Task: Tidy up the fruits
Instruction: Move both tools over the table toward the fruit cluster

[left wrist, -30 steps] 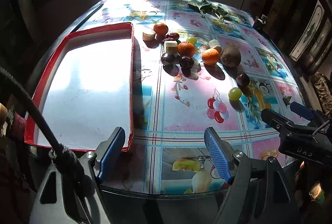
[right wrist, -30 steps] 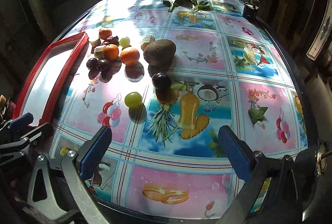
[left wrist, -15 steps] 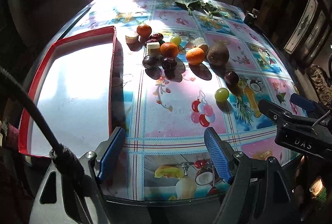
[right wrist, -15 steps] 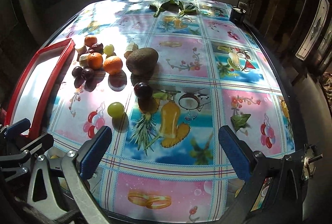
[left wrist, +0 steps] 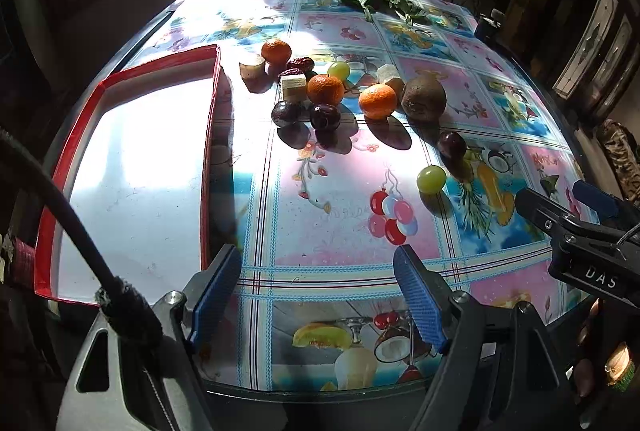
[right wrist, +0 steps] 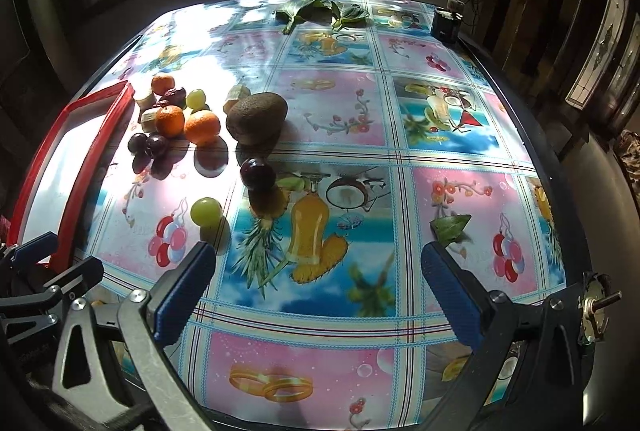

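I'm seeing both grippers hovering over the near edge of the table w/ the glossy fruit-print cloth (right wrist: 340, 111), nothing held. Left gripper (left wrist: 318, 291) is sitting released, blue-padded fingers (left wrist: 418, 301) spread wide, nothing between them. Right gripper (right wrist: 320, 295) is likewise spread wide, blue pads (right wrist: 450, 295) well apart, no contact w/ any fruit.

Fruit is all lying on the cloth, none in the red-rimmed white tray (left wrist: 210, 151), which is sitting at the left side of the table. Main cluster is sitting just right of the tray's far end: small orange mandarin (left wrist: 276, 52) at the back, two more orange mandarins (left wrist: 325, 89) (left wrist: 377, 101) in front, two dark plums (left wrist: 286, 112) (left wrist: 325, 116) side by side nearest the tray, dark red dates (left wrist: 301, 64), pale cut fruit chunks (left wrist: 293, 86), a green grape (left wrist: 339, 70). Brown fuzzy oval kiwi-like fruit (right wrist: 257, 117) is sitting just right of the mandarins.

Apart from the cluster, closer to me: lone dark plum (right wrist: 257, 173) and lone green grape (right wrist: 206, 212), near each other, not touching. That grape is lying closest to the right gripper's left finger.

Green leaves (right wrist: 316, 9) are lying at the far edge, small dark container (right wrist: 445, 25) at the far right corner.
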A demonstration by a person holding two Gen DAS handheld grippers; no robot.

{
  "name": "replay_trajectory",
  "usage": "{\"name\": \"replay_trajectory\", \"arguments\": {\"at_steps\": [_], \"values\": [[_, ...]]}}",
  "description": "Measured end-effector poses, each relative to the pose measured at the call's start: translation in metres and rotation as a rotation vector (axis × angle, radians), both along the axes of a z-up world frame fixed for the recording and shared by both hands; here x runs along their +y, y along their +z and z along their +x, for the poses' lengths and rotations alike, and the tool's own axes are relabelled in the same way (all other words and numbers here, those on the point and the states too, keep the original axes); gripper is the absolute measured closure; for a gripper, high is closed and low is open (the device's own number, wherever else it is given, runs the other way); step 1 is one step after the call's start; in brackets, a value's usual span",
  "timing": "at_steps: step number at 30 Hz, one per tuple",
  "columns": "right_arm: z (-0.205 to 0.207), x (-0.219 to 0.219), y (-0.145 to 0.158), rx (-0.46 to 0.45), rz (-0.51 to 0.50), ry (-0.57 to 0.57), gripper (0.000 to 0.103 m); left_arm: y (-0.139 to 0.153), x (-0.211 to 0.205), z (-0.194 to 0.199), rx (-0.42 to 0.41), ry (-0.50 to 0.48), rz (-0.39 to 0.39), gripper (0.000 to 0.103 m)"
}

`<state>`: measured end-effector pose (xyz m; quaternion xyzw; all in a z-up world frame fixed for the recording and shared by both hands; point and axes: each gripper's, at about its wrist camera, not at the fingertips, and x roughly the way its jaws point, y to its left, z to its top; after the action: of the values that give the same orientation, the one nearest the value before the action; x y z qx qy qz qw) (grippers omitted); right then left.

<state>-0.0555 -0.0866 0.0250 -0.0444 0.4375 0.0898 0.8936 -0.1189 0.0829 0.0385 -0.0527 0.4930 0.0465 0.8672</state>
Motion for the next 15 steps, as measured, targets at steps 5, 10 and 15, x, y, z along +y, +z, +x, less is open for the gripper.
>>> {"name": "replay_trajectory", "arguments": {"at_steps": [5,10,15], "values": [[0.0006,-0.0008,-0.0009,0.002,0.001,-0.002,0.001,-0.0013,-0.0024,0.003,0.004,-0.004,0.002,0.024],[0.0015,-0.0034,-0.0036,0.012,0.01,-0.001,0.001,-0.0028,-0.0014,0.0067,0.007,-0.001,-0.002,0.024],[0.0032,-0.006,-0.0058,0.02,0.036,-0.003,0.001,-0.0045,0.0014,0.0102,0.01,0.007,-0.009,0.024]]}}
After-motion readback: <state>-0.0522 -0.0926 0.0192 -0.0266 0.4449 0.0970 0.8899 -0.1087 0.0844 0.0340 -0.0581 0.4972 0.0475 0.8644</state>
